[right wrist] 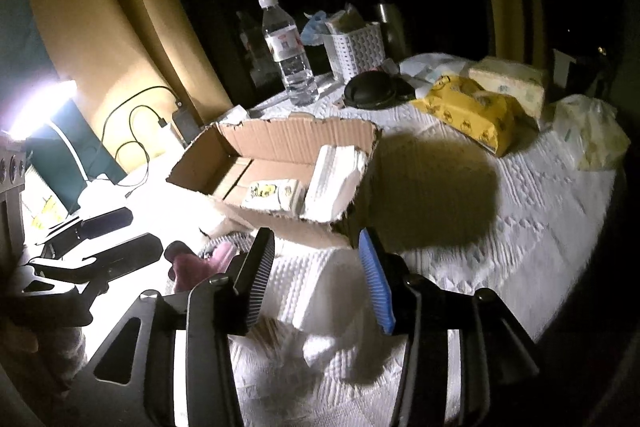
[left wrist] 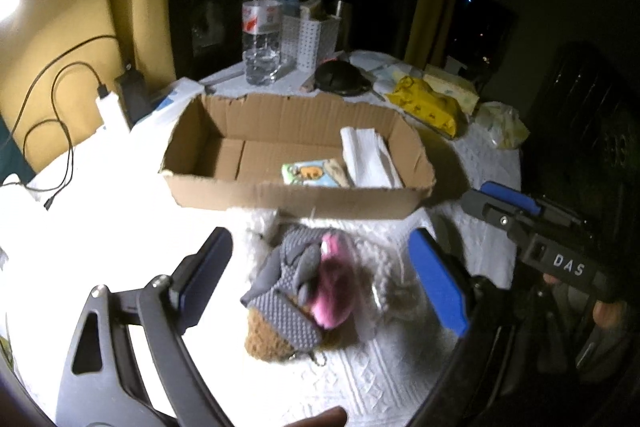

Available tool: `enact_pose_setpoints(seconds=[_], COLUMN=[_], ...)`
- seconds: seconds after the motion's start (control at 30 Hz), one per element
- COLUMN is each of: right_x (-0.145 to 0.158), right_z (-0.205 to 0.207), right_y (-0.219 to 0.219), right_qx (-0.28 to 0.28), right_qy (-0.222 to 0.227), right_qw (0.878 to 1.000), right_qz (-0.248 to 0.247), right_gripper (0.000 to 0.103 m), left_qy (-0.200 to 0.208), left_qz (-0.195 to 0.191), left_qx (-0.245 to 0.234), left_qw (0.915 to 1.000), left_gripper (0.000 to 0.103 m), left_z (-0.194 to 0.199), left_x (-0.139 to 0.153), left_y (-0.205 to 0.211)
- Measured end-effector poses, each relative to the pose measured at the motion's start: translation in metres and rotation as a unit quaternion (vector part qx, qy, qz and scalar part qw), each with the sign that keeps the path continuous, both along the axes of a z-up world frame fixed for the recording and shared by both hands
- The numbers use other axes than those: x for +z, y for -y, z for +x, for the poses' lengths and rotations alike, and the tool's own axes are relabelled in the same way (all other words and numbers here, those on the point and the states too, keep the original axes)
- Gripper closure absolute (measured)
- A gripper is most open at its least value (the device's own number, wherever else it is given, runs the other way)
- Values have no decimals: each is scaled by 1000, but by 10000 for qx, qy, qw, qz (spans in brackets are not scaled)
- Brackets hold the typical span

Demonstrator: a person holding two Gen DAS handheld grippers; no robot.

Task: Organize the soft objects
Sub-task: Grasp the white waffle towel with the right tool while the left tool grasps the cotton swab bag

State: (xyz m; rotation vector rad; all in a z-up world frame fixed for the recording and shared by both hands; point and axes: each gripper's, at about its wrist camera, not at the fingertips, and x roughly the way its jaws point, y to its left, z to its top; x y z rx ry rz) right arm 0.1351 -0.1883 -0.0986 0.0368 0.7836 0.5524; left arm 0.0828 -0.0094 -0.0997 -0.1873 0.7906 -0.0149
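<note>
While the left gripper (left wrist: 320, 267) hung spread over the plush pile (left wrist: 296, 291) on the tablecloth (left wrist: 400, 367), just before the cardboard box (left wrist: 296, 197), right gripper (right wrist: 316, 279) sat spread beside it, holding nothing.

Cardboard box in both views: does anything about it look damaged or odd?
Yes. The cardboard box has no flaps and its rim is ragged, as if torn off; the right front corner looks crumpled in the right wrist view. It sits level, holding a white tissue stack and a printed tissue pack.
</note>
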Motion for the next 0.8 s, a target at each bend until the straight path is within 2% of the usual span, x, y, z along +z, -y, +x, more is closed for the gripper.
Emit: enact_pose_setpoints(seconds=[0.5, 0.8], right_x=[-40, -63], right_z=[2, 12], right_y=[3, -1], right_qx=[-12, -70], right_qy=[-444, -672], right_qw=[9990, 9976], right_qz=[-30, -120], right_gripper=[50, 41], left_qy=[-313, -452], left_qz=[69, 101], left_qx=[246, 314], left_qw=[9992, 9984], left_gripper=[12, 12], left_z=[-17, -17], left_x=[-26, -36], left_y=[-11, -12])
